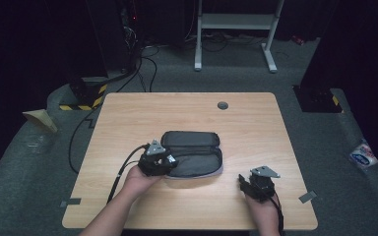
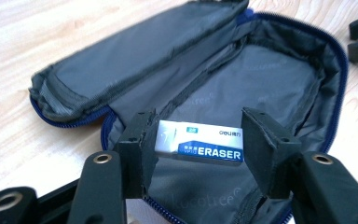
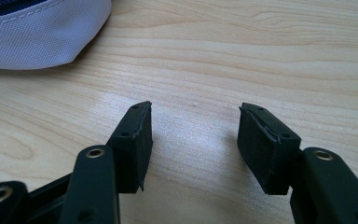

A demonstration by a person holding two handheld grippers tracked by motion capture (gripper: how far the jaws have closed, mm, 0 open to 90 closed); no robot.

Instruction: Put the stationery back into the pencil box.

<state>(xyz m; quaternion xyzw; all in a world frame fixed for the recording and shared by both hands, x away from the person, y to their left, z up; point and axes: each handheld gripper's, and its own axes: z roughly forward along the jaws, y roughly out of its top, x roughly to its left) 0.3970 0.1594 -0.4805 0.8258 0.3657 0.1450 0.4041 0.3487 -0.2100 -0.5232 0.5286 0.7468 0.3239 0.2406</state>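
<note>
White-and-blue eraser (image 2: 199,145) lies in open grey pencil case (image 2: 270,70), between spread left gripper (image 2: 196,135).

A light wood-grain table (image 1: 128,118) stands on grey carpet, with a round grey cable grommet (image 1: 222,105) set into its top near the far edge. Lying directly on it, about mid-table, is an unzipped pencil case (image 1: 194,153), spread open with its dark grey lining up and a pale outer edge towards the near side; the wood around it is bare
</note>
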